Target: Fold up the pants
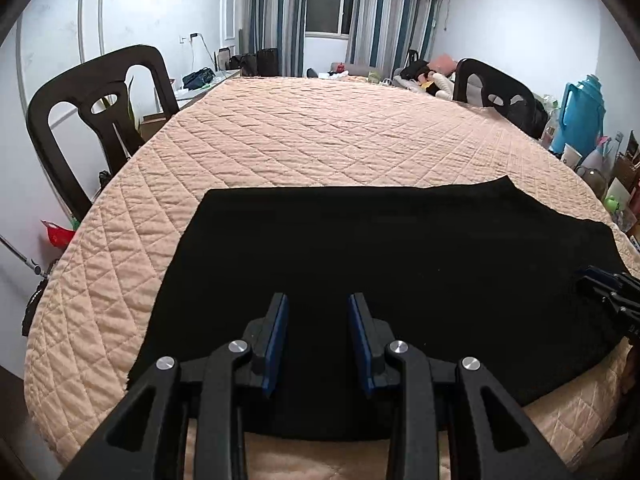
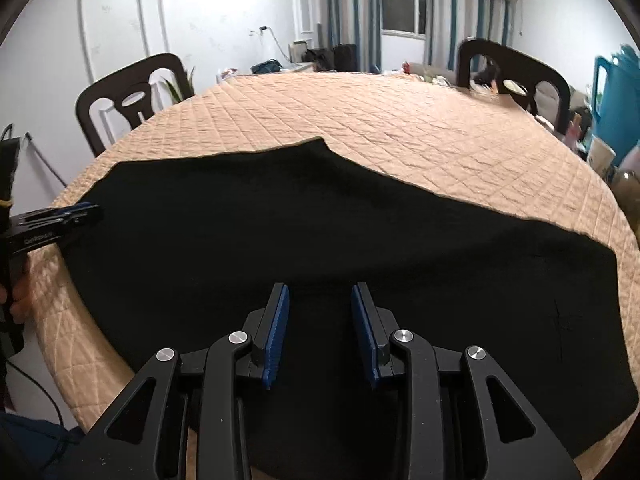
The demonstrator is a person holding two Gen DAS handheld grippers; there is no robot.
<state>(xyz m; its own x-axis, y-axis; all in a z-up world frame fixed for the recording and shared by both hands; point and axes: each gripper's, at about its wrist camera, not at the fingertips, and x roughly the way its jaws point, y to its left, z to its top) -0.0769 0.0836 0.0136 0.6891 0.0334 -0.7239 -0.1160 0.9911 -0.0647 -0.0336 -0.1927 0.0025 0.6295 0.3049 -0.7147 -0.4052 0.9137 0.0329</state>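
Note:
Black pants (image 1: 360, 272) lie flat on the peach quilted table (image 1: 320, 136), near its front edge. In the right wrist view the pants (image 2: 340, 232) stretch from left to right. My left gripper (image 1: 318, 304) hovers over the pants' near left part, open and empty. My right gripper (image 2: 319, 294) hovers over the pants' near middle, open and empty. The right gripper shows at the right edge of the left wrist view (image 1: 608, 284). The left gripper shows at the left edge of the right wrist view (image 2: 60, 216), beside the pants' left end.
Two dark chairs (image 1: 100, 120) (image 1: 500, 92) stand at the table's far sides. A blue thermos (image 1: 580, 116), cups and clutter stand to the right. Curtains and a window (image 1: 324, 4) are at the back.

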